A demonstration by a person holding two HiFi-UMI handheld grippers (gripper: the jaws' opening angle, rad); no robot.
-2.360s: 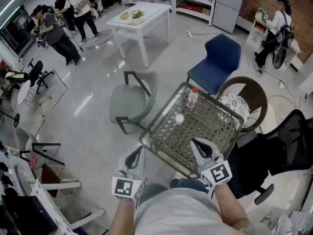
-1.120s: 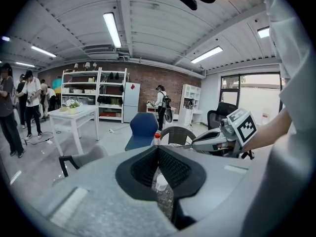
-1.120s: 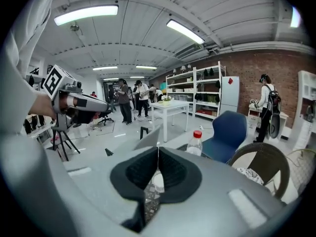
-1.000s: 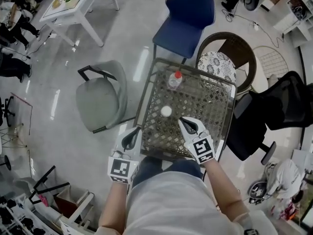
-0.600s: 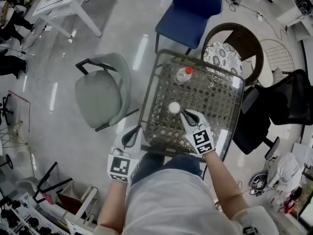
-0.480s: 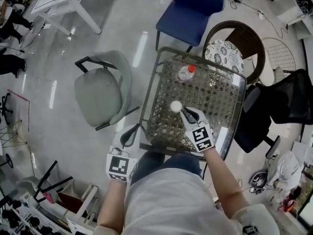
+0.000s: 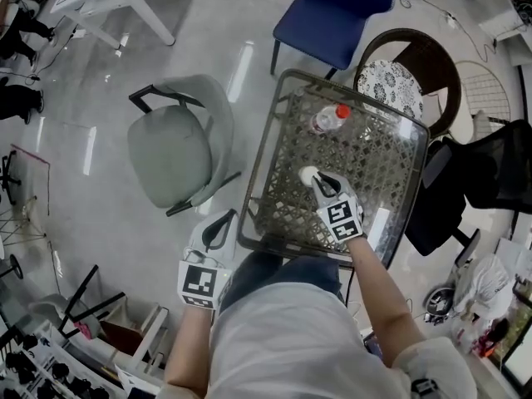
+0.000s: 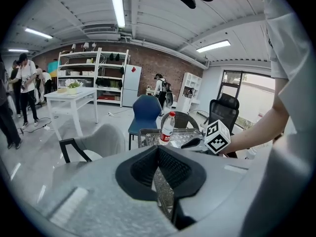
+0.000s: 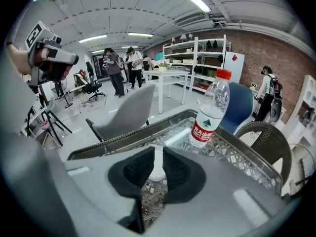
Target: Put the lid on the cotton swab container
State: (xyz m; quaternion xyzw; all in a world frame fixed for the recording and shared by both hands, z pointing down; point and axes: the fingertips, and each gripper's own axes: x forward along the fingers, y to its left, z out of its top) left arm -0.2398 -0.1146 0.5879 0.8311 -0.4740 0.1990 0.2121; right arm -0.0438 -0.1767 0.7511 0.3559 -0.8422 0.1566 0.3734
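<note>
Squeezing evenly, without tipping it, seems wise: the right gripper [image 9: 157, 154] looks pinched on the small white round cotton swab container [image 7: 309, 174], mid-way on the wicker glass-topped table [image 7: 264, 165]. The left gripper [image 8: 158, 149], clenched and empty, hangs near left. I cannot tell if the lid is on.

table [image 7: 263, 160] left half: free | far edge: bottle [image 7: 328, 118] upright | centre: container [image 7: 307, 174] clamped in right gripper [image 7: 318, 181]
</note>
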